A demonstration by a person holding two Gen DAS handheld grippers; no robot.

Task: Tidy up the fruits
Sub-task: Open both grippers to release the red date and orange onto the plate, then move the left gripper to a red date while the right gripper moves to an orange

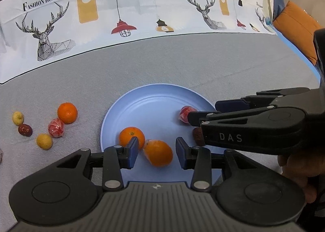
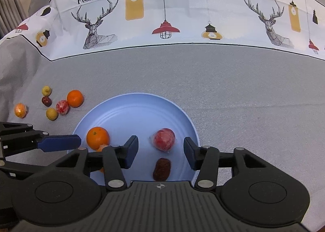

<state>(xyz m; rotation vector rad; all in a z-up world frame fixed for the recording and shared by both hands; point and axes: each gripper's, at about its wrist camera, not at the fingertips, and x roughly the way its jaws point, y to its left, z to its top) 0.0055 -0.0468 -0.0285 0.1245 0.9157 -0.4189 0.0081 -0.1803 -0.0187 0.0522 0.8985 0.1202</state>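
A blue plate point(image 1: 154, 98) point(image 2: 132, 108) lies on the grey cloth. On it are an orange point(image 1: 131, 137) point(image 2: 98, 138), a wrapped orange fruit point(image 1: 159, 152), a wrapped red fruit point(image 1: 185, 114) point(image 2: 164, 139) and a dark red date point(image 2: 161, 169) point(image 1: 198, 136). My left gripper point(image 1: 157, 151) is open over the plate's near edge, its fingers either side of the wrapped orange fruit and apart from it. My right gripper point(image 2: 160, 150) is open above the plate, the wrapped red fruit just beyond its fingertips.
Left of the plate lie an orange point(image 1: 67, 112) point(image 2: 75, 98), a wrapped red fruit point(image 1: 56, 127) point(image 2: 62, 107), two small yellow fruits point(image 1: 44, 141) point(image 1: 18, 118), a date point(image 1: 25, 130) and a wrapped orange fruit point(image 2: 20, 110). A printed white cloth point(image 1: 113, 20) lies behind. An orange cushion point(image 1: 294, 28) is far right.
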